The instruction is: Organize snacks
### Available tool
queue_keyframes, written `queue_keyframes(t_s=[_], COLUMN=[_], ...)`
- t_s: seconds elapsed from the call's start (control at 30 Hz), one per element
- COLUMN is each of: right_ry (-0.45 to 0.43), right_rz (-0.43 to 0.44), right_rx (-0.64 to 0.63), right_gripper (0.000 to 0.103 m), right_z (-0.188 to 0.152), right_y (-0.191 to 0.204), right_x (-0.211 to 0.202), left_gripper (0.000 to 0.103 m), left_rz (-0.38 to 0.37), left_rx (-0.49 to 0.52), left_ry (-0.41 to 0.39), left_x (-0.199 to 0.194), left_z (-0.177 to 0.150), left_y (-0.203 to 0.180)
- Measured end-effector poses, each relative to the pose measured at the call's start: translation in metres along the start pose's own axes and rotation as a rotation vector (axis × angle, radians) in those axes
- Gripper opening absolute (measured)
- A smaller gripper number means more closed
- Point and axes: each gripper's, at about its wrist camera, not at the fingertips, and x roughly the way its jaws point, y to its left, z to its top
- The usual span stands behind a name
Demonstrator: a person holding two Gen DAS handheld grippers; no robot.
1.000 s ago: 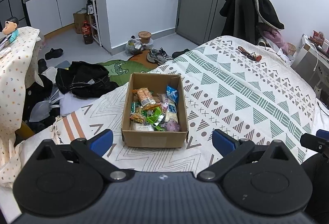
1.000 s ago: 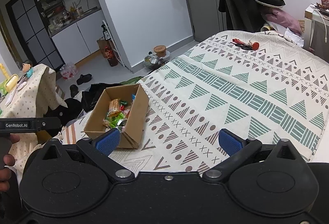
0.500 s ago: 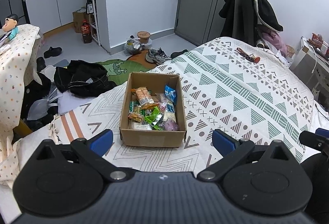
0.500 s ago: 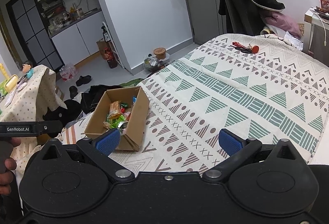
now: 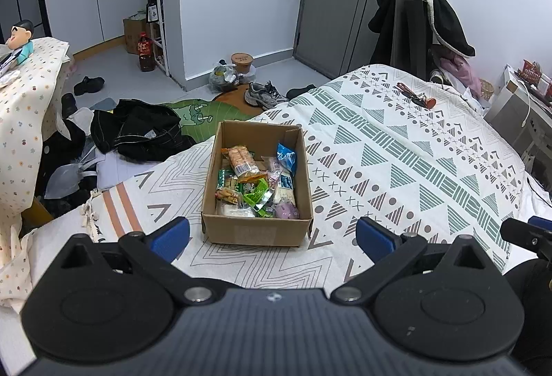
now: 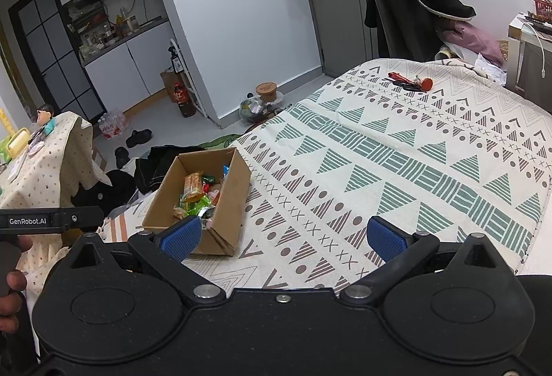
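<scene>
An open cardboard box [image 5: 257,233] [image 6: 232,200] sits on the patterned bedspread [image 5: 396,165] [image 6: 396,162], near its left edge. Inside lie several snack packets: an orange-labelled one [image 5: 241,161], a blue one [image 5: 287,158], green ones [image 5: 256,196] [image 6: 195,203]. My left gripper [image 5: 272,238] is open, hovering just in front of the box with nothing between its blue pads. My right gripper [image 6: 282,236] is open too, its left pad [image 6: 181,236] overlapping the box's near corner in view.
Red-handled small items [image 5: 415,96] [image 6: 410,82] lie at the far end of the bed. Black clothes [image 5: 141,131], shoes [image 5: 264,95] and a green mat cover the floor left of the bed. A cloth-covered table [image 5: 24,100] stands at left. A hand [image 6: 10,296] holds the left gripper's handle.
Both cameras have risen and drawn back slightly, so the box sits a little higher and farther in each view. Both grippers stay open; nothing in the box has moved.
</scene>
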Motion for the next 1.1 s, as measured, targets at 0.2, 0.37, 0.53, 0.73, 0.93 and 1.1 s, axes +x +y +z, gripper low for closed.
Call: queue_keyframes(t_s=[0.2,0.37,0.53,0.73,0.93,1.1], right_ry=[0.001,0.000,0.000,0.000,-0.002,-0.002], right_rz=[0.000,0.000,0.000,0.001,-0.001,-0.001], right_rx=[0.000,-0.002,-0.001,-0.002,0.002,0.001], right_gripper=[0.103,0.103,0.103,0.103,0.103,0.103], right_z=[-0.0003,-0.0004,-0.0004,-0.0007,0.0006,0.0007], right_y=[0.0001,-0.0002,0.0003,0.0003,-0.0001,-0.0001], right_x=[0.0002,0.0000,0.0000,0.0001,-0.0001,0.0000], left_gripper=[0.102,0.102,0.102,0.102,0.102,0.102], left_rz=[-0.001,-0.001,0.002,0.002,0.001,0.002], left_rx=[-0.001,-0.001,-0.006,-0.009,-0.010,-0.011], left_ry=[0.000,0.001,-0.002,-0.003,-0.003,-0.004], left_x=[-0.0003,0.0000,-0.0028,-0.0054,-0.0059,-0.0062], left_z=[-0.0002,-0.0001,-0.0003,0.0011,0.0015,0.0007], left_y=[-0.0001,0.0010,-0.0018,-0.0034,-0.0024,0.0006])
